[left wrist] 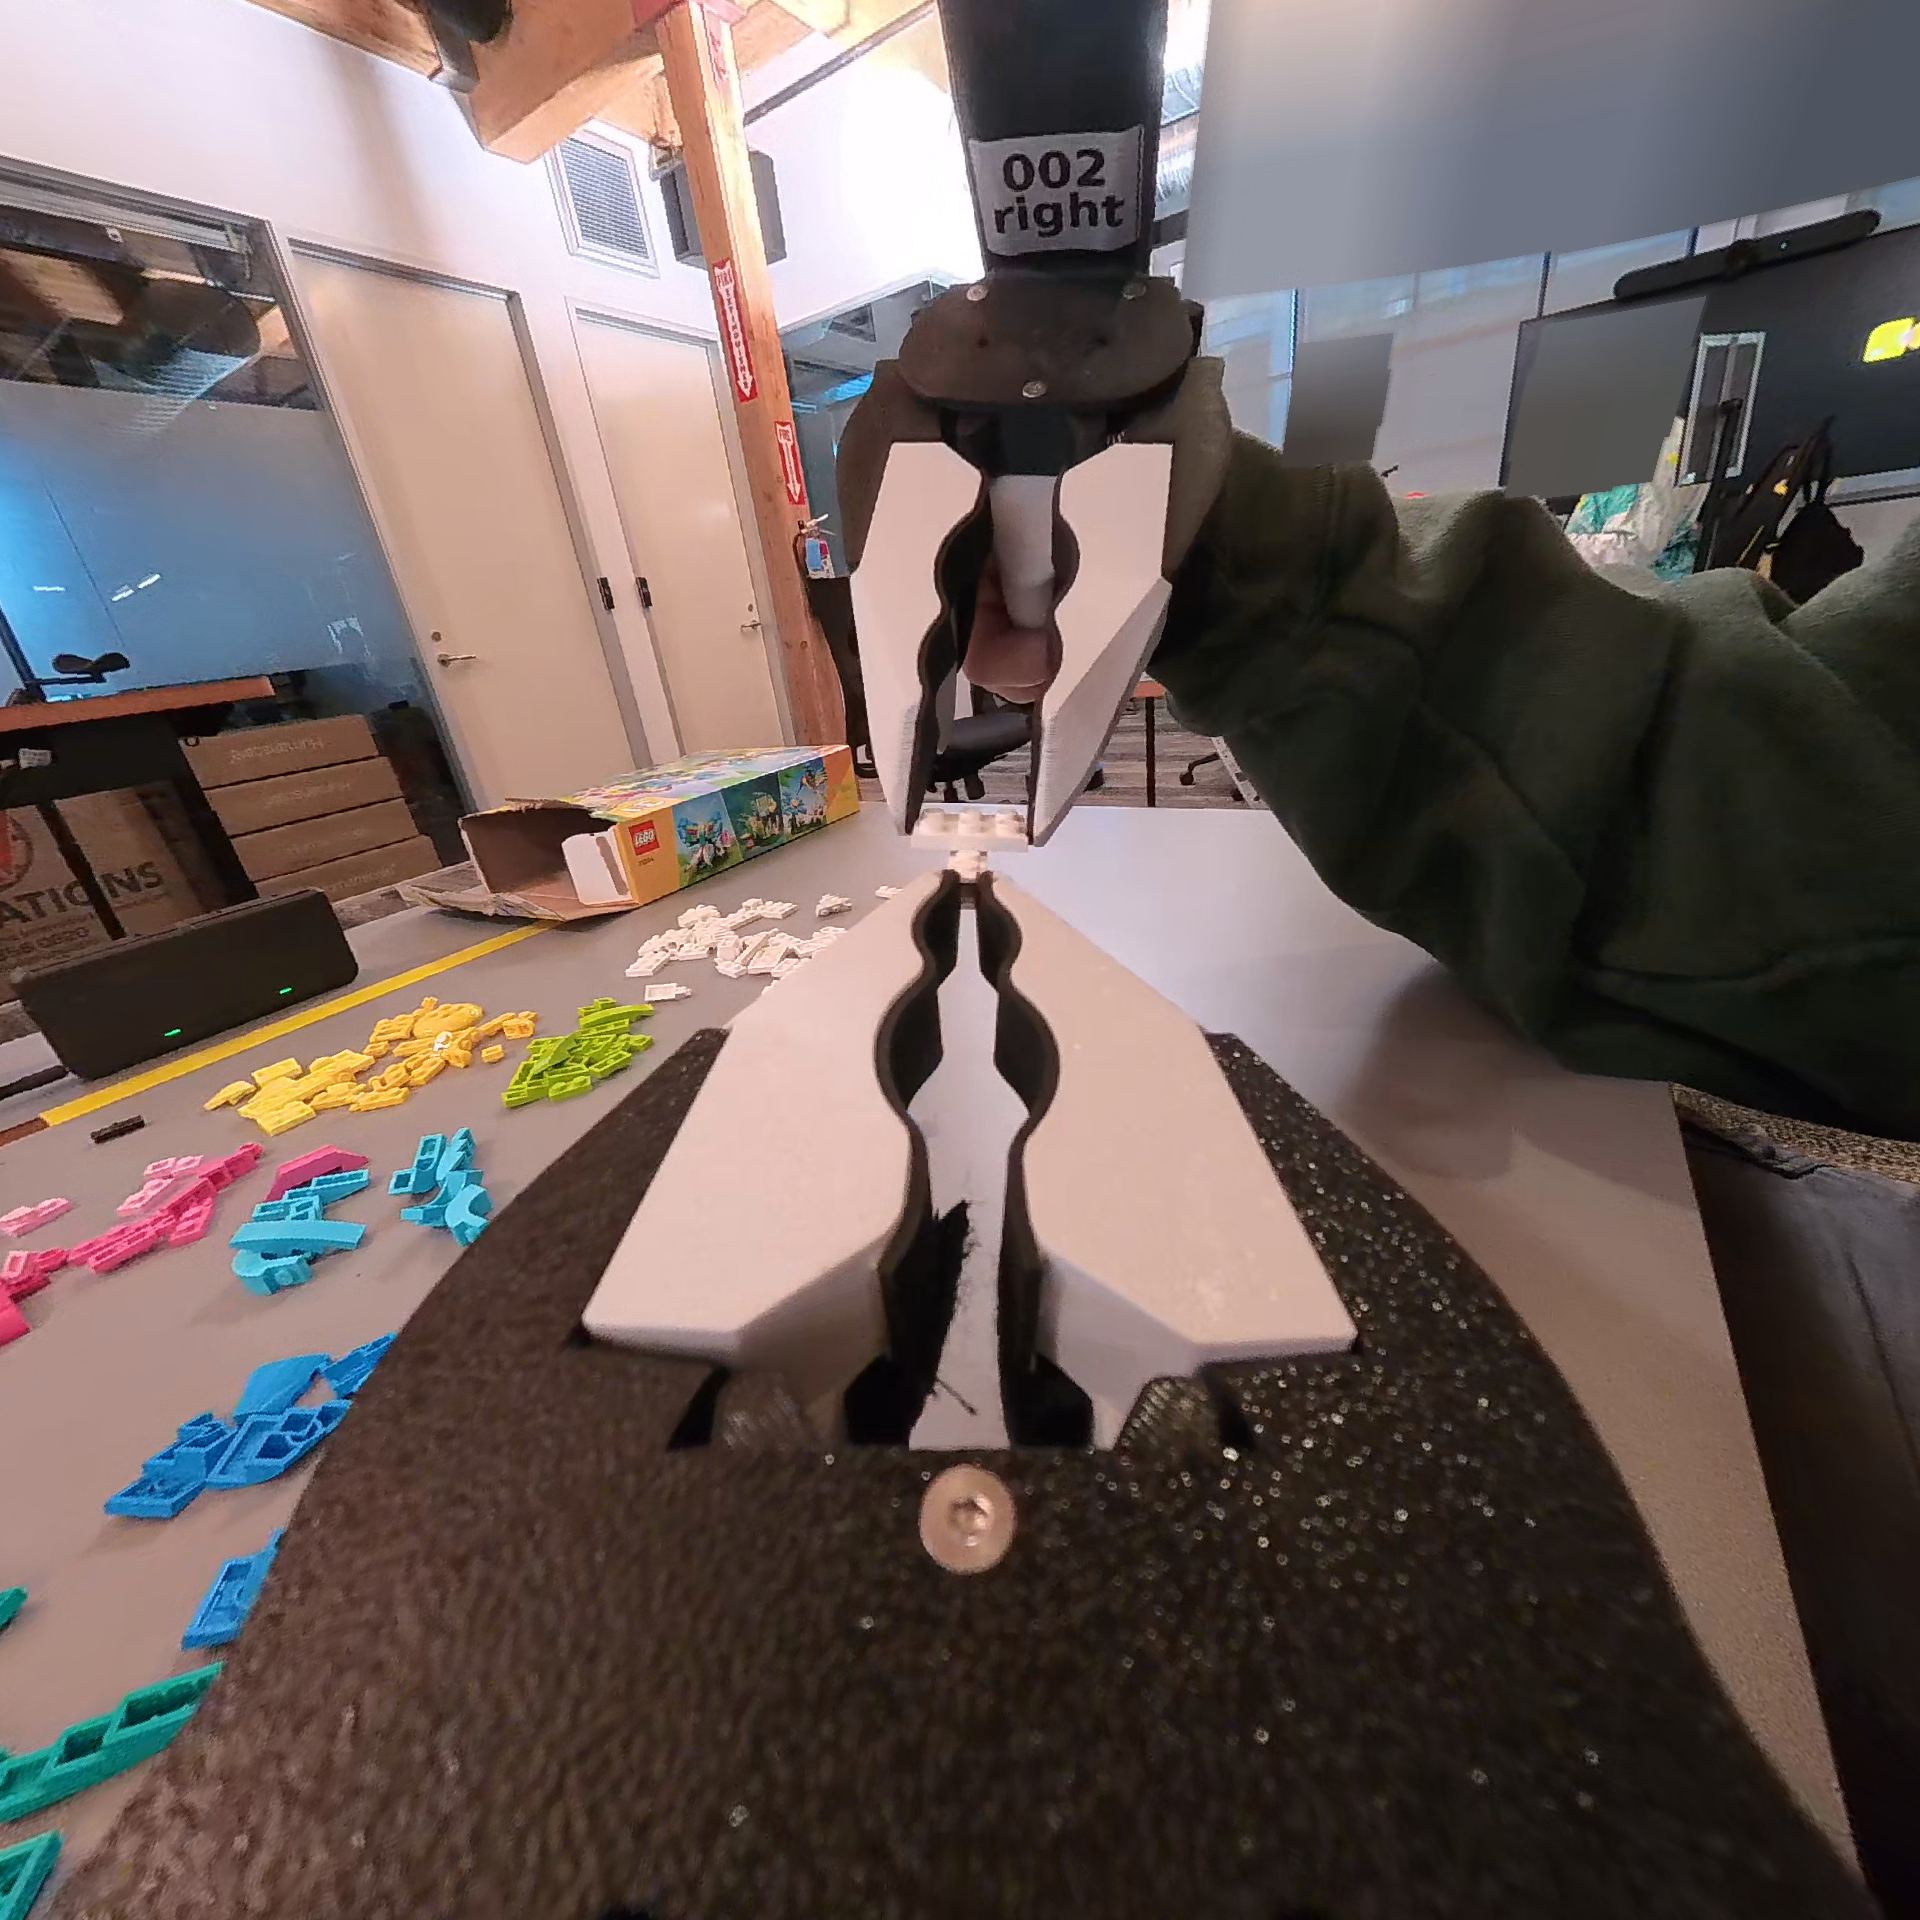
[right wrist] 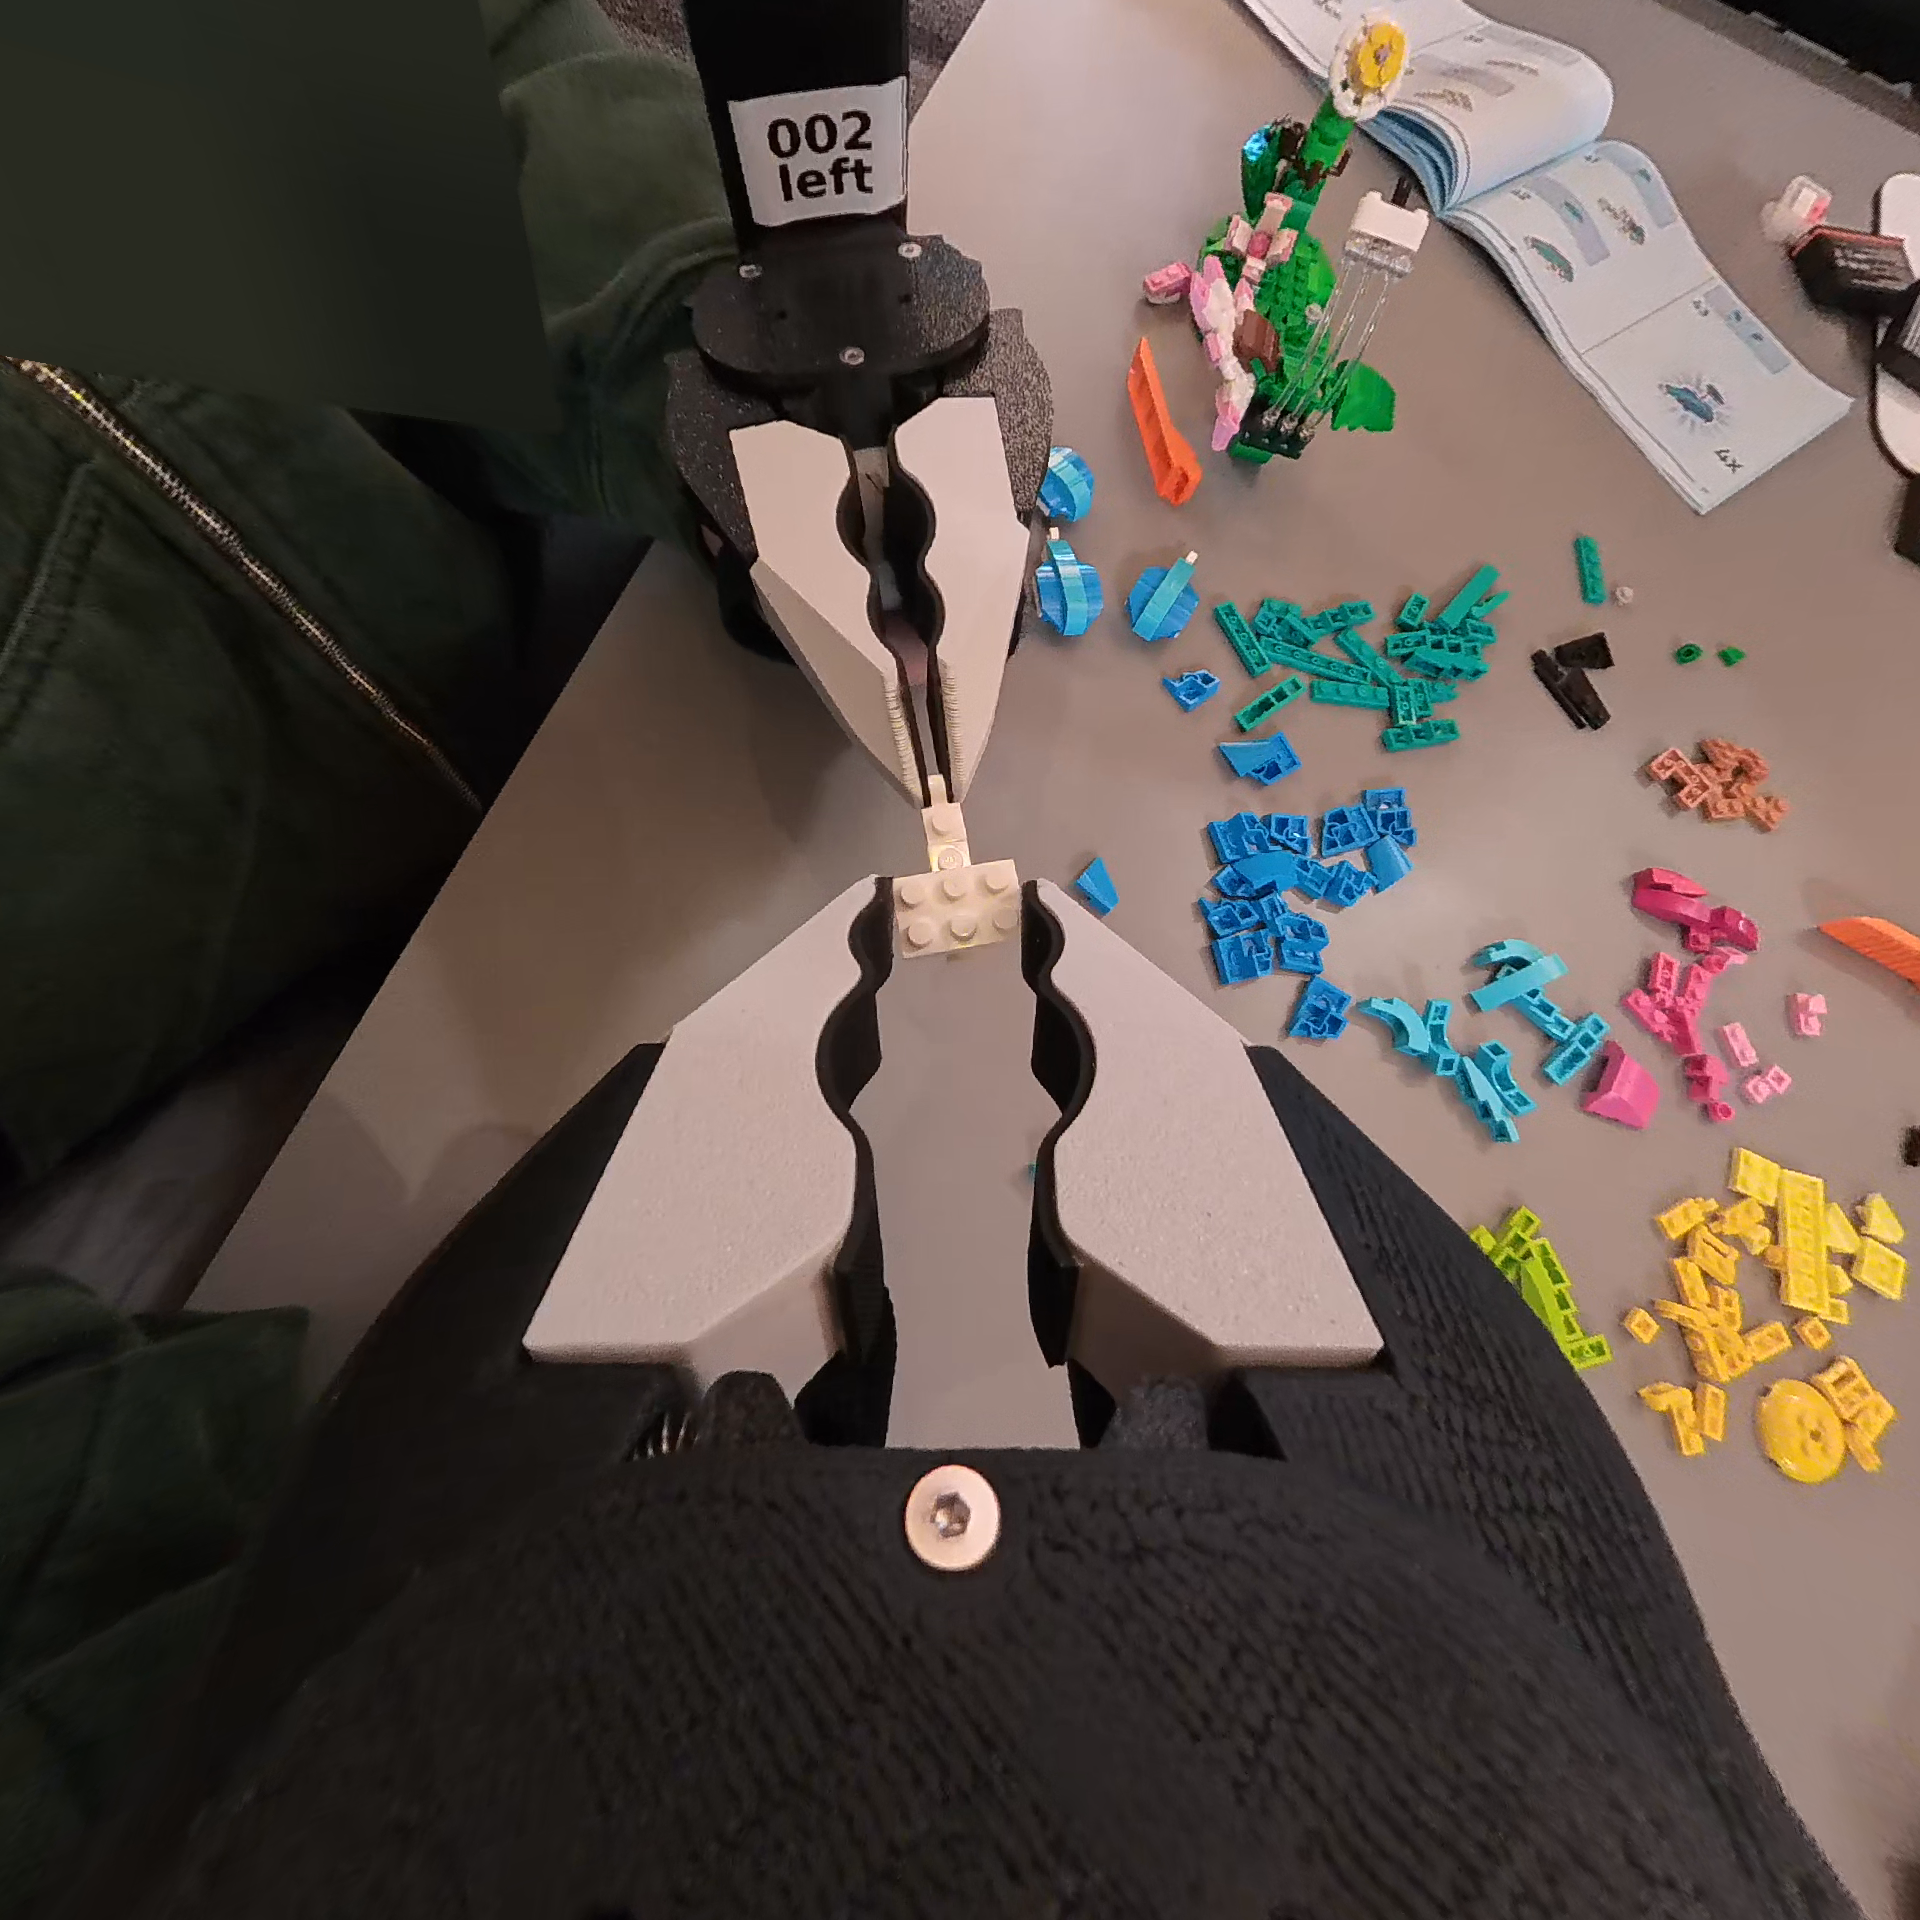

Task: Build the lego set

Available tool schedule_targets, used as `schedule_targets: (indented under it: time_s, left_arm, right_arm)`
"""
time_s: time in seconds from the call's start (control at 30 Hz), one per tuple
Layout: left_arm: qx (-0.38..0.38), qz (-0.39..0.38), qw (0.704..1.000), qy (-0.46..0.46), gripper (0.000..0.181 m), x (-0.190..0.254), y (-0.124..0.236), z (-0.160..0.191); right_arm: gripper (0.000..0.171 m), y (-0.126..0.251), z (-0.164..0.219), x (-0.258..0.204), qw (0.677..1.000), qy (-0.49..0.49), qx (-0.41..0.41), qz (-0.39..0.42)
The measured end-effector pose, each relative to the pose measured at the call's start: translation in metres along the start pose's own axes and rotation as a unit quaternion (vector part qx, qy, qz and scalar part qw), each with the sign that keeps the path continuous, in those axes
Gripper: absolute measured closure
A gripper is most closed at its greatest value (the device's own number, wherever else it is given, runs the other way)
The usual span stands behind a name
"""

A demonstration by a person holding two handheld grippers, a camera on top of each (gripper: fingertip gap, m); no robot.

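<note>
Above the grey table (right wrist: 727, 416), the right gripper (right wrist: 958, 899) clamps a white plate (right wrist: 956, 909); the left gripper (right wrist: 938, 774) pinches a small white piece (right wrist: 943, 826) touching it. Only the right wrist view shows the flower model (right wrist: 1288, 281)

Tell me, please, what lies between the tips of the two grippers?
Two white lego pieces: a plate in the right gripper and a small narrow piece in the left gripper, apparently meeting. The right wrist view shows it best.

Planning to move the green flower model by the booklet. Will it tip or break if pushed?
The flower model looks tall on a small base, so a high push probably tips it. Its thin stem and petals likely snap off. It seems light.
</note>
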State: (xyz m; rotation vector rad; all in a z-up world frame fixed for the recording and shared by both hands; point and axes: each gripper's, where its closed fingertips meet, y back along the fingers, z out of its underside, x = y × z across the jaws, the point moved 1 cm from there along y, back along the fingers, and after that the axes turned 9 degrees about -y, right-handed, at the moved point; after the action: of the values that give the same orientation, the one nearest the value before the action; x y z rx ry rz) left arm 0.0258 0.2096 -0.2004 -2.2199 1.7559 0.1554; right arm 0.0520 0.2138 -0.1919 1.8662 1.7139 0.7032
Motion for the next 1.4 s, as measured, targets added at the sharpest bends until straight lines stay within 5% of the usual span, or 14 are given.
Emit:
schedule_targets:
  time_s: [1.4]
  left_arm:
    - [0.004, 0.003, 1.0, 0.002, 0.181, 0.0, 0.0003, -0.0009]
  right_arm:
    - [0.147, -0.0026, -0.0002, 0.0001, 1.0, 0.006, 0.001, 0.003]
